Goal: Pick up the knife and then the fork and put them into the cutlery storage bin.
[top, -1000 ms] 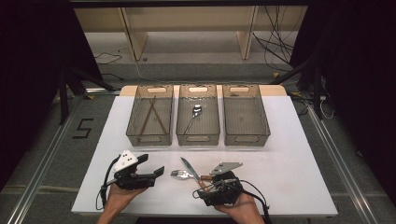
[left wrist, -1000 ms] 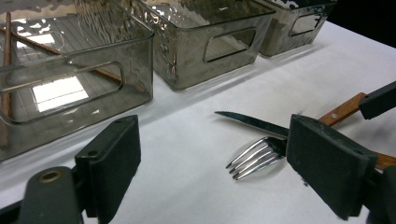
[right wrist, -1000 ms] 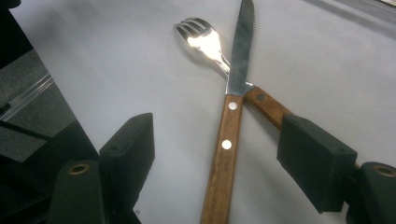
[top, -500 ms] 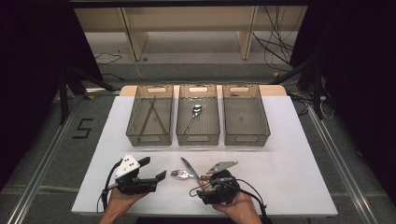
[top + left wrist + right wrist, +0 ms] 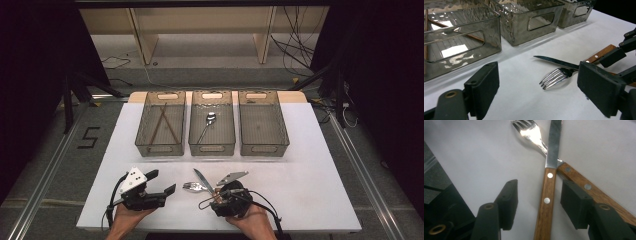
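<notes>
table (image 5: pixel 320 165): white | on it: three bins (image 5: pixel 212 122), knife (image 5: pixel 202 179), fork (image 5: pixel 194 187)

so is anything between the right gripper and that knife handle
Nothing visible. The right gripper has been closing, and the knife's wooden handle lies bare between its jaws, pads not yet touching. The fork crosses under the blade further up, its handle just outside one jaw.
</notes>
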Motion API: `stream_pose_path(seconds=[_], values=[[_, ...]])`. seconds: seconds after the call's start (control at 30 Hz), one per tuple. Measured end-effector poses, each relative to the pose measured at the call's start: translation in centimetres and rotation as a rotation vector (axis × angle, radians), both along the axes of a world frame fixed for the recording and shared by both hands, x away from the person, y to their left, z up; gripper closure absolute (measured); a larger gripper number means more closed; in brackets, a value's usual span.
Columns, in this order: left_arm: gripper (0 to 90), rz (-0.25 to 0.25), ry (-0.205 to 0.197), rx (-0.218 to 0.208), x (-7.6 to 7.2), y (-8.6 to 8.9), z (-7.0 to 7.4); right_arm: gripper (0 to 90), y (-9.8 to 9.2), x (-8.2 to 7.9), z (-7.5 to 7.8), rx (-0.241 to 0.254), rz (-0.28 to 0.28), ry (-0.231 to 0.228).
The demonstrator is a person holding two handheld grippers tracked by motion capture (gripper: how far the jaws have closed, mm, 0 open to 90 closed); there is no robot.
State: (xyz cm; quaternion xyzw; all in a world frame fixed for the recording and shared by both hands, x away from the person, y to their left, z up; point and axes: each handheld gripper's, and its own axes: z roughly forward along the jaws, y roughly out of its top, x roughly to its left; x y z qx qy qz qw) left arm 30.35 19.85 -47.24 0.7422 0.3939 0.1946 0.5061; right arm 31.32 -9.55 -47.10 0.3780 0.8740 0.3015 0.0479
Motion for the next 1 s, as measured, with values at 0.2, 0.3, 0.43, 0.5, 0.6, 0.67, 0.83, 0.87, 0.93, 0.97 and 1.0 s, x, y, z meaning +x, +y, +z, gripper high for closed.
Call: stream_pose_path(seconds=[0.2, 0.3, 0.43, 0.5, 0.6, 0.67, 0.83, 0.87, 0.93, 0.97, 1.0], values=[[17.7, -0.004, 0.001, 0.001, 0.0, -0.1, -0.1, 55.0, 0.6, 0.2, -0.5, -0.056, 0.009, -0.004], [17.7, -0.003, -0.001, 0.003, 0.0, -0.1, -0.1, 57.5, 0.7, 0.3, -0.7, -0.068, 0.014, 0.003], [18.0, -0.003, 0.0, 0.004, 0.0, -0.1, -0.1, 60.7, 1.0, 0.4, -0.6, -0.101, 0.025, -0.007], [18.0, -0.002, -0.001, 0.004, 0.0, -0.2, -0.1, 63.1, 1.1, 0.5, -0.5, -0.119, 0.03, -0.006], [18.1, -0.001, -0.003, 0.004, 0.0, -0.2, -0.1, 66.9, 1.1, 0.7, -0.5, -0.132, 0.034, -0.002], [18.1, 0.001, -0.003, 0.005, 0.0, -0.2, -0.1, 69.7, 1.1, 0.8, -0.4, -0.139, 0.039, -0.001], [18.3, 0.0, -0.003, 0.003, 0.0, -0.1, -0.1, 72.7, 1.3, 1.2, -0.3, -0.166, 0.056, 0.01], [18.4, 0.0, -0.002, 0.003, 0.0, -0.2, -0.1, 72.8, 1.3, 1.3, -0.2, -0.169, 0.057, 0.017], [18.4, 0.001, -0.003, 0.003, 0.0, -0.2, -0.1, 73.4, 1.4, 1.4, -0.2, -0.171, 0.061, 0.024], [18.5, 0.001, -0.003, 0.003, 0.0, -0.2, -0.1, 73.9, 1.3, 1.5, -0.2, -0.168, 0.058, 0.031], [18.5, 0.001, -0.003, 0.003, 0.0, -0.2, -0.1, 74.4, 1.3, 1.6, -0.1, -0.168, 0.053, 0.041]])
